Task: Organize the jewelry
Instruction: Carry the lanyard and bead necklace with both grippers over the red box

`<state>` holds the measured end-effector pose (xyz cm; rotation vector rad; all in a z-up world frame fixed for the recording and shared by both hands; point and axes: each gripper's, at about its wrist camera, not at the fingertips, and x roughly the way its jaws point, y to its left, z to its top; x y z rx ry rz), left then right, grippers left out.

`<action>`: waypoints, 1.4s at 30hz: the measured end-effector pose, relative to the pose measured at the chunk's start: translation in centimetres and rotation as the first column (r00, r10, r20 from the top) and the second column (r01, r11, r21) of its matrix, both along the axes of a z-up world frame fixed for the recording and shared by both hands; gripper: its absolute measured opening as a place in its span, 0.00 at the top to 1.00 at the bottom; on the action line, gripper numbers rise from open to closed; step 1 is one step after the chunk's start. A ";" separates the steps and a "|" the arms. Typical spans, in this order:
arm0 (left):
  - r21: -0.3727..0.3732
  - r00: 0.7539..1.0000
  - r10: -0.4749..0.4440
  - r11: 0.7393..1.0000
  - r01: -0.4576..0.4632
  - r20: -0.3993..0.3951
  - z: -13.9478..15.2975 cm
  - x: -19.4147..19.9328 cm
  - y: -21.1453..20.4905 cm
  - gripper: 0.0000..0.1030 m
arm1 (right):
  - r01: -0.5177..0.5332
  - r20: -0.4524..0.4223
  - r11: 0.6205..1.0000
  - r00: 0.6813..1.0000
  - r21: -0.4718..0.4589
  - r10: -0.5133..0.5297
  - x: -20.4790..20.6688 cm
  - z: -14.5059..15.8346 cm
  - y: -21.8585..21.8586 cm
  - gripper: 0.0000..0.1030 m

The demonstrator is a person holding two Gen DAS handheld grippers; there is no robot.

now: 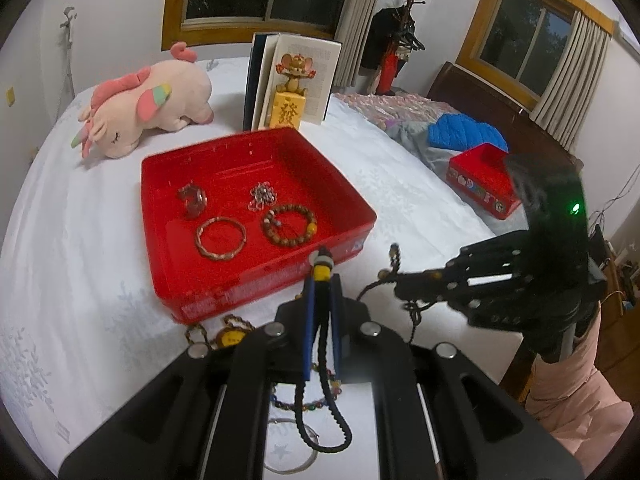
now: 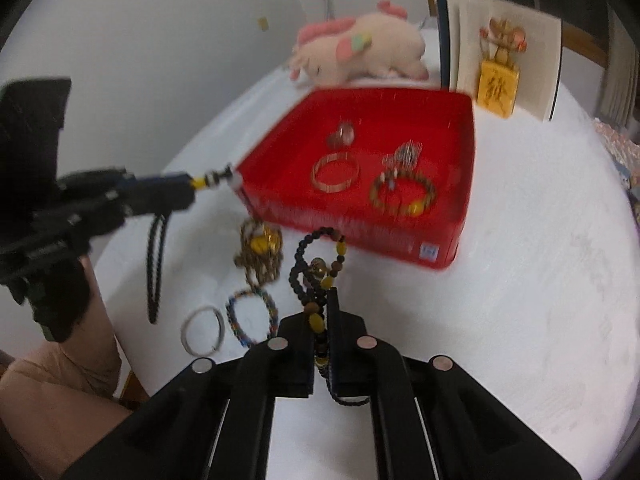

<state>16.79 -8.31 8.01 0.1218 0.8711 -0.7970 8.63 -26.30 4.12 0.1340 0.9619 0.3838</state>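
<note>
Jewelry in tray: four pieces lie inside the red tray (image 1: 256, 148) — a wooden bead bracelet (image 1: 289, 225), a bangle (image 1: 220, 238), a clear bead cluster (image 1: 262, 197) and a reddish ring-like piece (image 1: 193, 199).
Jewelry outside tray: a gold pendant chain (image 2: 260, 254), a multicoloured bead bracelet (image 2: 251, 316) and a silver bangle (image 2: 202, 330) rest on the white bed (image 2: 520, 280), just in front of the tray.
Left gripper (image 1: 320, 284): fingers clenched on a black cord necklace (image 1: 324, 412) with a yellow-and-white bead at its top; the cord hangs in a loop below.
Right gripper (image 2: 320, 312): fingers clenched on a dark bead strand (image 2: 308, 260) with yellow beads, held above the bed near the tray's front wall.
Step in hand: judged to be carrying both strands toward the tray.
Next move: each piece likely needs lifting over the front wall, then release onto bare tray floor, clear of the pieces already there.
</note>
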 end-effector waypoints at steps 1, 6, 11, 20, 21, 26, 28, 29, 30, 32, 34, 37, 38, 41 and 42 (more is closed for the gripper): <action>-0.003 1.000 0.002 1.000 -0.002 0.004 0.4 0.3 -0.1 0.94 | 0.009 0.026 1.000 1.000 0.002 -0.009 0.3 0.3 0.0 0.95; -0.019 1.000 0.022 1.000 -0.022 0.018 2.1 1.9 -0.3 0.94 | 0.023 0.098 1.000 0.995 0.019 -0.024 1.7 3.8 -0.6 0.95; -0.033 0.998 0.044 0.999 -0.043 0.035 3.9 4.0 -0.5 0.94 | 0.034 0.164 0.999 0.986 0.011 -0.035 2.6 7.6 -0.8 0.95; 0.000 0.997 0.082 0.997 -0.082 0.004 3.5 8.8 -1.7 0.94 | 0.072 0.158 0.997 0.985 -0.006 -0.070 8.5 9.4 -1.7 0.95; 0.003 0.996 0.084 0.996 -0.084 -0.004 3.2 9.4 -1.9 0.94 | 0.073 0.153 0.997 0.986 -0.006 -0.071 8.9 9.2 -1.9 0.95; 0.022 0.994 0.110 0.994 -0.110 -0.027 2.0 12.2 -2.7 0.94 | 0.085 0.126 0.996 0.988 0.001 -0.084 12.2 7.8 -2.5 0.95; 0.038 0.992 0.124 0.992 -0.122 -0.032 1.4 13.4 -3.2 0.94 | 0.091 0.118 0.996 0.989 0.004 -0.091 13.5 7.3 -2.7 0.95; 0.044 0.991 0.128 0.991 -0.127 -0.037 1.1 14.0 -3.4 0.94 | 0.096 0.113 0.995 0.989 0.001 -0.095 14.3 7.0 -2.8 0.95; 0.049 0.990 0.133 0.990 -0.131 -0.041 0.9 14.5 -3.6 0.94 | 0.100 0.106 0.995 0.989 -0.005 -0.098 15.1 6.6 -2.8 0.95; 0.061 0.988 0.144 0.988 -0.141 -0.055 0.2 15.8 -4.1 0.94 | 0.107 0.089 0.994 0.991 -0.015 -0.105 16.4 5.8 -2.8 0.95; 0.068 0.986 0.155 0.986 -0.151 -0.062 -0.3 16.8 -4.5 0.94 | 0.111 0.073 0.994 0.991 -0.021 -0.109 17.6 5.0 -2.9 0.95; 0.080 0.983 0.169 0.983 -0.163 -0.074 -1.2 18.3 -5.0 0.94 | 0.124 0.056 0.992 0.991 -0.028 -0.123 19.0 3.9 -3.1 0.95; 0.082 0.982 0.171 0.983 -0.164 -0.081 -1.6 18.8 -5.2 0.94 | 0.131 0.052 0.991 0.990 -0.035 -0.129 19.5 3.5 -3.2 0.95; 0.097 0.977 0.187 0.979 -0.178 -0.099 -2.7 20.0 -5.7 0.94 | 0.150 0.034 0.987 0.988 -0.055 -0.149 20.7 2.1 -3.4 0.95; 0.099 0.977 0.189 0.979 -0.179 -0.103 -3.0 20.2 -5.9 0.94 | 0.158 0.030 0.985 0.987 -0.064 -0.156 21.0 1.7 -3.5 0.95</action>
